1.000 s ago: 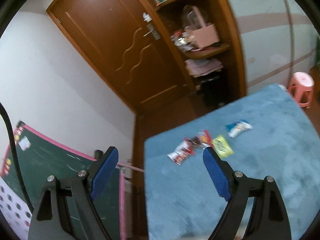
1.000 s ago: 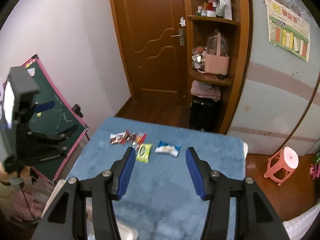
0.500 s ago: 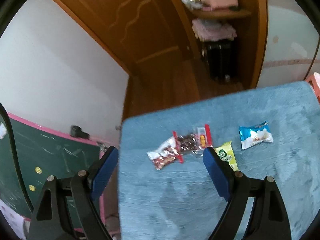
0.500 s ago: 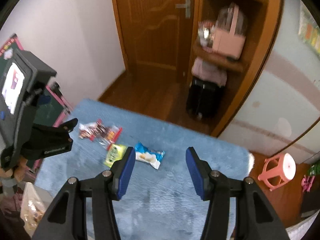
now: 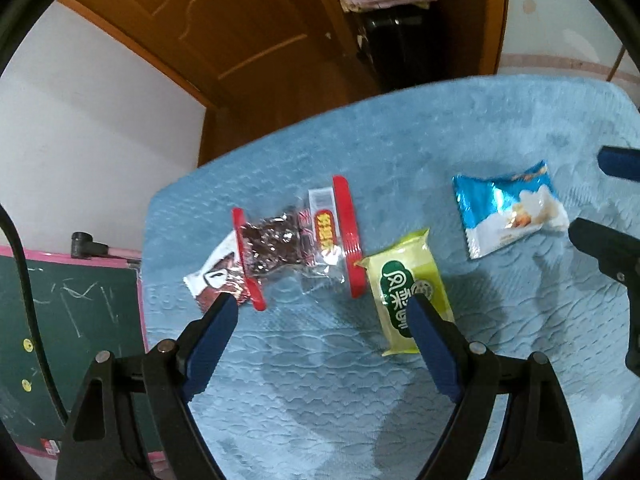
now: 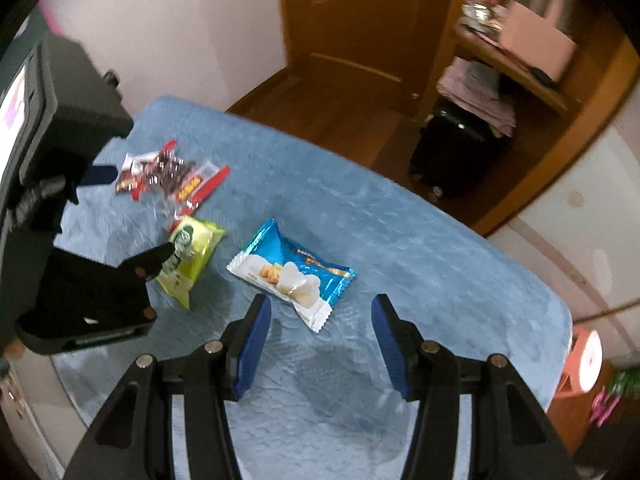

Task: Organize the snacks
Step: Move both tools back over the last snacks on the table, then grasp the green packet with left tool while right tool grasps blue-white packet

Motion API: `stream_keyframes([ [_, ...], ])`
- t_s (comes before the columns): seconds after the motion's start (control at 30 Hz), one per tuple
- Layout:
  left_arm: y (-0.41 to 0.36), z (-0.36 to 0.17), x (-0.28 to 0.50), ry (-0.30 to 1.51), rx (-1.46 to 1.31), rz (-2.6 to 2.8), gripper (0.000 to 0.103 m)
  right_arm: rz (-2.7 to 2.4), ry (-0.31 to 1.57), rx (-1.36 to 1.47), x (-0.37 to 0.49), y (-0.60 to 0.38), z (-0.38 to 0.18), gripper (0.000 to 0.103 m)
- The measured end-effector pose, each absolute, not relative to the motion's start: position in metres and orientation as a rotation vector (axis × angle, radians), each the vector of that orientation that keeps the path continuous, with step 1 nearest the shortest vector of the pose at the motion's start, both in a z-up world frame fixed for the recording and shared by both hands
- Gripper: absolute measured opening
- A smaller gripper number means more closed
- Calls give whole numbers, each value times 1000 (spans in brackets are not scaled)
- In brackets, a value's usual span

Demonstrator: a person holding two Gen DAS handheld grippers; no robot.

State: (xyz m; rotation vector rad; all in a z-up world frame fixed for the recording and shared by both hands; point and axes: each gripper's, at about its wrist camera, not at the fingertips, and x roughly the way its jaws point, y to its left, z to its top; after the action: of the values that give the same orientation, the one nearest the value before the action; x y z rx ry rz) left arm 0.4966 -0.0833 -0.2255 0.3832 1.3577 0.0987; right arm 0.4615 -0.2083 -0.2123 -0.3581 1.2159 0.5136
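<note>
On the far left, beside the tabletop (image 5: 320, 380) with its quilted blue cover, a green chalkboard (image 5: 72, 320) leans with its pink frame; it has no part in the job. The left claw (image 5: 320, 328) hangs over the near-left part of the tabletop with its blue pads spread wide and nothing between them, its left pad just over the corner of the brown and white packet (image 5: 216, 276). That packet lies partly under the clear red-edged packet (image 5: 304, 244), which sits at the left end of a loose row. Next along is the green packet (image 5: 408, 292), its near end hidden behind the claw's right pad, and after a gap comes the blue and white packet (image 5: 508, 212), lying apart from the others. The right claw (image 6: 318, 336) hovers just short of that blue and white packet (image 6: 292, 276), its pads parted to a middling gap and empty. Judging by how things lie, the sorting has not begun: all four snacks rest on the tabletop, the two on the left overlapping, and neither claw has hold of anything. Everything is left to do. No box, tray or basket for the snacks shows in either wrist view, so where they are meant to go cannot be told from here. Beyond the tabletop a wooden shelf unit (image 6: 532, 60) holds a pink box and folded cloths, well away from the snacks.
</note>
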Motion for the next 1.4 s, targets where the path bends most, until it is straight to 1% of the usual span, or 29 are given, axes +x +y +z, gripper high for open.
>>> stream_keyframes([
  [0.17,-77,-233,503,1389,341,65,86,605,1207,-457,463,-197,-227,53],
  [0.4,-79,-233,501,1413,313,-17,86,675,1209,-505,467,-184,-246,53],
  [0.47,-83,-235,498,1414,318,-38,86,665,1214,-508,470,-183,-251,54],
  [0.53,-84,-237,498,1420,303,-45,86,658,1198,-494,471,-184,-255,59],
  [0.57,-85,-239,499,1419,296,-52,86,658,1192,-484,471,-184,-255,60],
  [0.63,-84,-242,500,1416,273,-61,86,660,1170,-450,470,-188,-256,60],
  [0.67,-83,-244,501,1417,255,-60,85,659,1163,-445,469,-189,-256,57],
  [0.7,-83,-245,502,1418,239,-62,82,661,1147,-448,466,-190,-255,54],
  [0.73,-82,-246,502,1421,221,-72,73,661,1133,-457,463,-191,-254,46],
  [0.77,-83,-247,501,1426,188,-93,58,656,1129,-460,461,-192,-253,42],
  [0.8,-83,-247,500,1435,146,-118,51,645,1124,-456,459,-193,-251,39],
  [0.83,-84,-247,499,1439,118,-133,36,639,1120,-453,458,-194,-250,36],
  [0.87,-87,-245,498,1438,97,-144,33,628,1113,-452,458,-195,-249,35],
  [0.9,-90,-245,497,1431,114,-133,33,622,1107,-447,455,-197,-247,34],
  [0.97,-96,-243,493,1413,146,-125,33,609,1099,-439,452,-200,-245,29],
  [1.27,-109,-224,464,1365,195,-100,30,583,1070,-412,426,-209,-222,28],
  [1.4,-110,-191,441,1312,225,-109,30,569,1060,-365,408,-212,-199,28],
])
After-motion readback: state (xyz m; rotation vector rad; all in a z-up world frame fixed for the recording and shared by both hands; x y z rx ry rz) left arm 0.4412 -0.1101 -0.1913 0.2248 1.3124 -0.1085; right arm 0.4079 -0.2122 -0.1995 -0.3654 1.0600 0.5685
